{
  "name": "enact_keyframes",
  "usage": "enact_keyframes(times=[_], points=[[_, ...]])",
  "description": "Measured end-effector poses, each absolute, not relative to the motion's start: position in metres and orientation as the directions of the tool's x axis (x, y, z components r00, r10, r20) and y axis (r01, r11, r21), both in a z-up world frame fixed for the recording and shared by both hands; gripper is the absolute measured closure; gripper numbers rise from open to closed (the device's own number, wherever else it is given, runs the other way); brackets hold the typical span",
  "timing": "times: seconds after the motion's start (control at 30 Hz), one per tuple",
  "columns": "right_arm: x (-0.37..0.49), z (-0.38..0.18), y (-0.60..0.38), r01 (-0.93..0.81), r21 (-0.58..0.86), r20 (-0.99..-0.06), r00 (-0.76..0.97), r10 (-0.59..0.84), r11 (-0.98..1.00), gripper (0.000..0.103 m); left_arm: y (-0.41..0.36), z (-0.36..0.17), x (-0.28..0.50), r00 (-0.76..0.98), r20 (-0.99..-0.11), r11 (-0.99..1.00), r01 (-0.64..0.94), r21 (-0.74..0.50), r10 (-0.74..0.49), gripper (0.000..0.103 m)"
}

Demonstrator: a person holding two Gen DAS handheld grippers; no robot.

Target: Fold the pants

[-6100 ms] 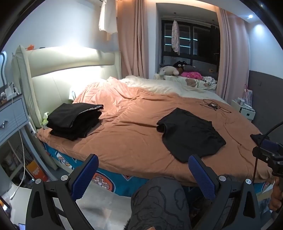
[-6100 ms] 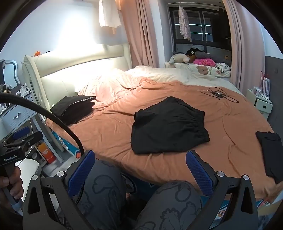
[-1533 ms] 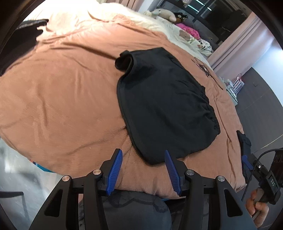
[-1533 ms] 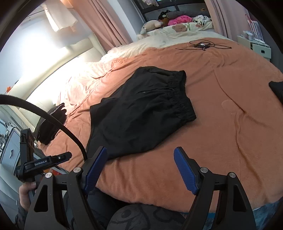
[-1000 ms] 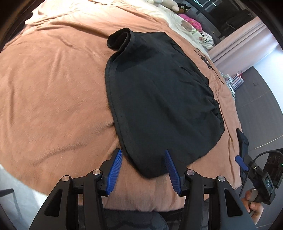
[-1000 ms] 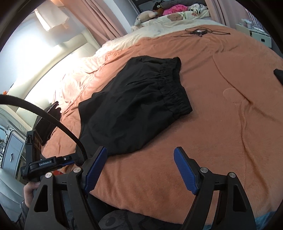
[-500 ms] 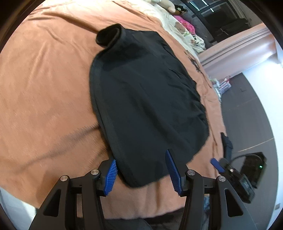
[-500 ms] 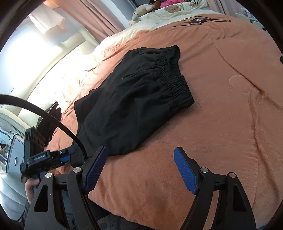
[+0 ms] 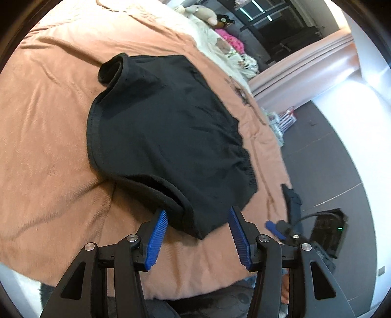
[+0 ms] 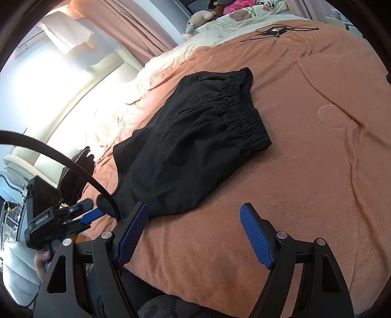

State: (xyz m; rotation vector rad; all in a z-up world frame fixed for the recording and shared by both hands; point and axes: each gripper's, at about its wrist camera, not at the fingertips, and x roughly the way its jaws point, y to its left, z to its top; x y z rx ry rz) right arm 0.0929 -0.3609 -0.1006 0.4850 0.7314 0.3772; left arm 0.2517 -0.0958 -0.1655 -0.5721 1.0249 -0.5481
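One pair of black pants [image 9: 171,137], short-legged, gathered elastic waistband, spread flat on my bed's orange blanket [image 9: 44,137]. My left gripper [image 9: 196,228]: fingers parted around the hem corner, unclosed. My right gripper [image 10: 194,226]: fingers wide, empty.

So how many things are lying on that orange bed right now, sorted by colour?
Black: 4, namely the shorts, a clothes pile by the headboard, a small garment at the bed's edge, a cable.
Beige: 1 plush toy.
Pink: 1 toy.
Total: 6.
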Motion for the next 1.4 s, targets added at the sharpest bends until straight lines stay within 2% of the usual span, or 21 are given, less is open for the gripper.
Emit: enact_keyframes(times=[0.2,0.3,0.47,0.63,0.73,0.8,0.83,0.87,0.97,1.4], points=[[0.104,-0.107,-0.364,-0.15,0.557,-0.544,0.677,0.495,0.817,0.026,-0.103,-0.182,0.259,0.407,-0.677,0.769,0.114,-0.629,-0.614,0.052],[0.113,-0.111,-0.366,-0.142,0.57,-0.544,0.673,0.501,0.81,0.026,-0.105,-0.188,0.258,0.389,-0.701,0.783,0.095,-0.615,-0.598,0.061],[0.136,-0.113,-0.374,-0.135,0.597,-0.528,0.676,0.514,0.791,0.026,-0.106,-0.193,0.251,0.369,-0.729,0.8,0.075,-0.595,-0.576,0.09],[0.159,-0.122,-0.379,-0.114,0.628,-0.528,0.665,0.528,0.77,0.026,-0.103,-0.18,0.246,0.395,-0.73,0.811,0.068,-0.581,-0.557,0.096],[0.173,-0.131,-0.379,-0.103,0.649,-0.534,0.645,0.547,0.754,0.04,-0.1,-0.164,0.243,0.421,-0.712,0.805,0.082,-0.587,-0.562,0.097],[0.18,-0.133,-0.381,-0.095,0.664,-0.532,0.637,0.557,0.742,0.06,-0.099,-0.15,0.242,0.443,-0.697,0.803,0.093,-0.589,-0.563,0.097],[0.184,-0.134,-0.381,-0.086,0.667,-0.538,0.632,0.558,0.74,0.08,-0.096,-0.142,0.242,0.457,-0.687,0.801,0.102,-0.59,-0.564,0.097],[0.186,-0.134,-0.382,-0.082,0.67,-0.54,0.63,0.559,0.738,0.092,-0.094,-0.135,0.242,0.467,-0.679,0.799,0.109,-0.592,-0.567,0.097],[0.18,-0.12,-0.386,-0.105,0.681,-0.496,0.662,0.562,0.725,0.097,-0.091,-0.118,0.246,0.493,-0.658,0.796,0.131,-0.591,-0.569,0.097],[0.173,-0.083,-0.385,-0.138,0.654,-0.451,0.718,0.53,0.744,0.098,-0.091,-0.065,0.277,0.568,-0.603,0.8,0.184,-0.57,-0.56,0.097]])
